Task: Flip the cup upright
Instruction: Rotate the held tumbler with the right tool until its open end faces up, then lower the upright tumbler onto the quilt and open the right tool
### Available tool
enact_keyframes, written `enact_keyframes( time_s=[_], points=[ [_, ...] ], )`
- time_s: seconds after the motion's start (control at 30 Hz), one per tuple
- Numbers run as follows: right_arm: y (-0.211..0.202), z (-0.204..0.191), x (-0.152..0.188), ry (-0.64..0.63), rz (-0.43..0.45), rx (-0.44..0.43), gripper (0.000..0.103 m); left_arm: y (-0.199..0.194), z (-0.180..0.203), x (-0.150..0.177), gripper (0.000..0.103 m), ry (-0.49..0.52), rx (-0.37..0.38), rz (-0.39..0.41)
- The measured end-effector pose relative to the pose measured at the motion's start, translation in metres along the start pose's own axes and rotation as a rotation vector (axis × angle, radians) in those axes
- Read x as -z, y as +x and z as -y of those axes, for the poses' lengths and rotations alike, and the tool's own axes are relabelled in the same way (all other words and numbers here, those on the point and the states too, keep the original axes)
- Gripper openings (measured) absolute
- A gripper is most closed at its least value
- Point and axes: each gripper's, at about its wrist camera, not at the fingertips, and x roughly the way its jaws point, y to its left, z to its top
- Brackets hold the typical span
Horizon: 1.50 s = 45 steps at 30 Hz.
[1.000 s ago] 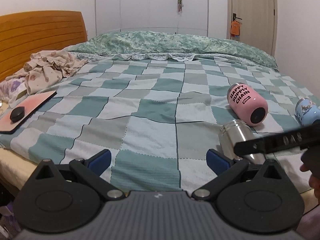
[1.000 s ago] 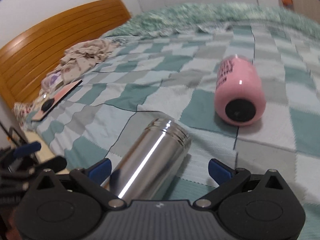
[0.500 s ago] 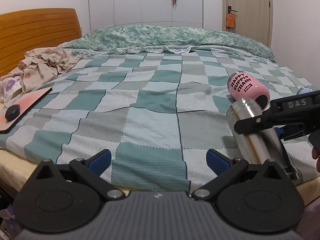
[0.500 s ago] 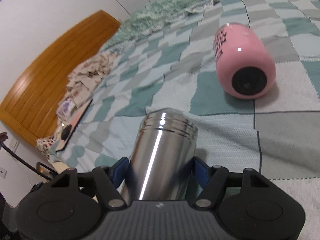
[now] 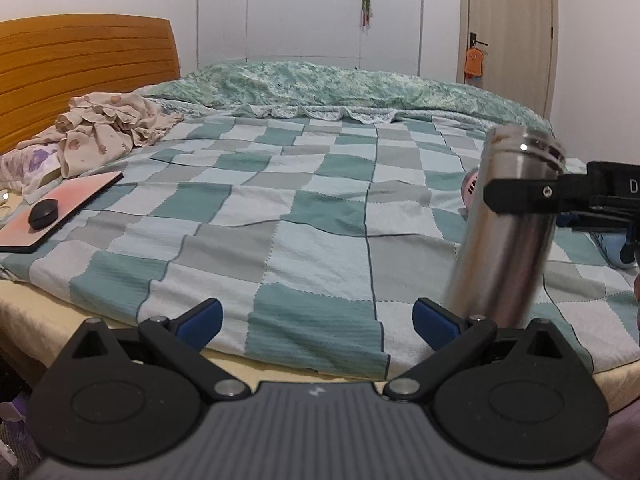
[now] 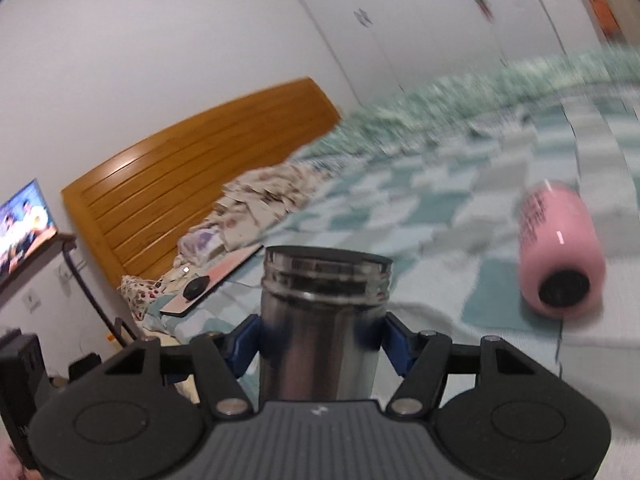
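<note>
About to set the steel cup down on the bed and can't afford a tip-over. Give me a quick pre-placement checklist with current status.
1. Grip: right gripper pads clamp both sides of the steel cup. Ok.
2. Orientation: in the left wrist view the cup leans a little, threaded end up. Not ok yet.
3. Base contact with the checked blanket: the bottom is hidden behind the left gripper's finger. Cannot tell.
4. Neighbour clearance: the pink cup lies on its side, apart from the steel one. Ok.
5. Left gripper: open, holding nothing, beside the cup. Ok.
6. Surface: soft bedding with creases. Stability cannot tell.
</note>
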Motion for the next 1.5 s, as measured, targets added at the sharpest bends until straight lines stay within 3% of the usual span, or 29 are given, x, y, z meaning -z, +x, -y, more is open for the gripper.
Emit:
enact_keyframes(
  time_s=[0.3,0.47,0.63,0.7,0.97,1.0,1.03,1.1,1.27,1.5],
  points=[
    [0.012,-0.055,-0.026,-0.301,0.139,0.036,0.063,-0.011,-0.010,-0.005,0.103,-0.017,-0.033,0.038],
    [0.035,-0.081,-0.013,-0.483,0.180,0.108,0.063,-0.003,-0.015,-0.004,0.103,-0.023,-0.063,0.030],
    [0.067,-0.066,0.022,-0.479,0.109,0.144,0.063,0.004,-0.020,0.003,0.103,-0.027,-0.078,0.009],
    [0.069,-0.058,0.033,-0.469,0.127,0.124,0.062,0.005,-0.023,0.006,0.103,-0.032,-0.081,0.003],
    [0.067,-0.057,0.029,-0.455,0.120,0.126,0.063,0.002,-0.029,0.007,0.103,-0.041,-0.088,0.009],
    [0.064,-0.058,0.028,-0.453,0.127,0.129,0.069,0.001,-0.028,0.007,0.103,-0.039,-0.088,0.012],
    [0.060,-0.058,0.028,-0.451,0.141,0.127,0.086,-0.001,-0.026,0.007,0.103,-0.036,-0.085,0.016],
    [0.043,-0.060,0.028,-0.449,0.201,0.122,0.099,-0.006,-0.023,0.005,0.103,-0.031,-0.072,0.027],
    [-0.013,-0.061,0.024,-0.475,0.320,0.131,0.103,-0.025,0.000,-0.001,0.103,-0.006,-0.022,0.085],
    [-0.099,-0.038,0.026,-0.470,0.312,0.203,0.103,-0.053,0.053,-0.004,0.103,0.029,0.076,0.208]
  ],
)
